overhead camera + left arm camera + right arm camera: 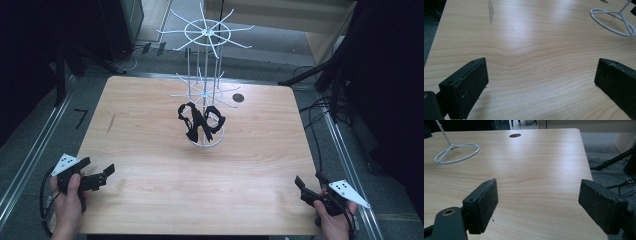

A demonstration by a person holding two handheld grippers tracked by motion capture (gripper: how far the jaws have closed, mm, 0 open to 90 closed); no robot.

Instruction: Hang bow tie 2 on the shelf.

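Both hand-held grippers wait spread at the near corners, well apart from the rack.

The left hand-held gripper (102,174) and right hand-held gripper (309,181) gape wide, holding nothing. Mid-surface (150,150), the white rack (206,75) carries black items (200,121), perhaps glasses, hanging low above its ring base.
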